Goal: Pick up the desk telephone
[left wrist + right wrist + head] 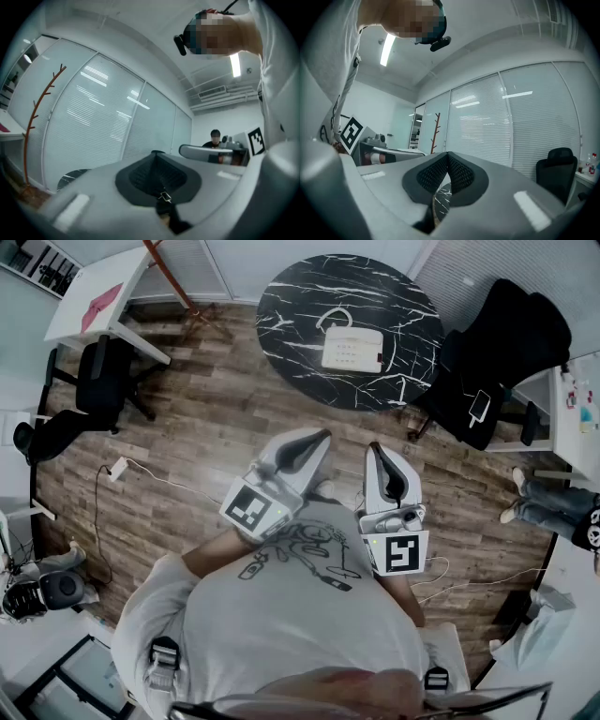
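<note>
A white desk telephone (352,346) with a coiled cord lies on the round black marble table (291,306) at the top of the head view. Both grippers are held level in front of the person's chest, well short of the table. My left gripper (322,437) is shut with nothing in it, and its tips meet in the left gripper view (156,153). My right gripper (374,448) is also shut and empty, its dark pads (461,174) touching at the tip (447,154). A sliver of the marble table (441,199) shows below those pads.
A black office chair (487,362) stands right of the table, with a phone-like slab (479,407) on its seat. A white desk (98,296) and another black chair (89,395) sit at the upper left. A cable (141,470) trails across the wood floor. Another person (214,138) sits far off.
</note>
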`<move>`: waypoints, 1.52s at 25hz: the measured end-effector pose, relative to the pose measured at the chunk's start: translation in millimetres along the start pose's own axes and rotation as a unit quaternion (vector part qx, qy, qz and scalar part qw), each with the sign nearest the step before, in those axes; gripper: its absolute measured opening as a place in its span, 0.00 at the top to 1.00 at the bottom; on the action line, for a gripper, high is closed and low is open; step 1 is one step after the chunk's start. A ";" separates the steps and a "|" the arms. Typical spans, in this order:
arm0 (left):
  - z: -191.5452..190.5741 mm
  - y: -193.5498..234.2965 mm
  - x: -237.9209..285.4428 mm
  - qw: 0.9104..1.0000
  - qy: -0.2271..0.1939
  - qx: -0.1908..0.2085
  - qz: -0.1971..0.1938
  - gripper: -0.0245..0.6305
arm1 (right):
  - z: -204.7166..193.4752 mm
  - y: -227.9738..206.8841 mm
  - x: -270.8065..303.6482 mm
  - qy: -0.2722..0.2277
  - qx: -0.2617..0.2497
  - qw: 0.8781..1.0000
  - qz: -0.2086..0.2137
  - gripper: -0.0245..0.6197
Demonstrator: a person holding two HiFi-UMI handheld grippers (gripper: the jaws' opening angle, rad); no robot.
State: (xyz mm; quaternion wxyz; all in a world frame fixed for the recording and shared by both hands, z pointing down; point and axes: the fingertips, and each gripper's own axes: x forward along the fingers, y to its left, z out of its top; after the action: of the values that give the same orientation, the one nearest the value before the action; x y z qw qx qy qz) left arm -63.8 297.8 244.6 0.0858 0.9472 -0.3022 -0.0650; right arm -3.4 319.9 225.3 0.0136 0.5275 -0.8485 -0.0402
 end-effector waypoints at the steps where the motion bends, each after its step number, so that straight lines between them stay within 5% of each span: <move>1: 0.0 -0.5 0.6 1.000 0.001 0.002 0.000 0.96 | -0.1 -0.6 -0.5 0.000 0.001 1.000 0.000 0.95; 26: -39.0 -45.3 27.6 0.999 0.023 0.003 0.022 0.96 | -30.1 -41.5 -49.9 0.006 0.025 1.000 0.016 0.95; 38: -54.9 -24.0 43.0 0.999 0.023 -0.015 0.022 0.94 | -41.8 -48.2 -29.0 0.015 0.019 0.999 0.028 0.95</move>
State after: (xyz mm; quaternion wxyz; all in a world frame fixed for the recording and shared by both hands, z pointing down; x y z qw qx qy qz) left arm -6.0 298.7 290.3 0.1085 0.9401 -0.3198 -0.0459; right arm 55.3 322.4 263.5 0.0175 0.5043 -0.8632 -0.0155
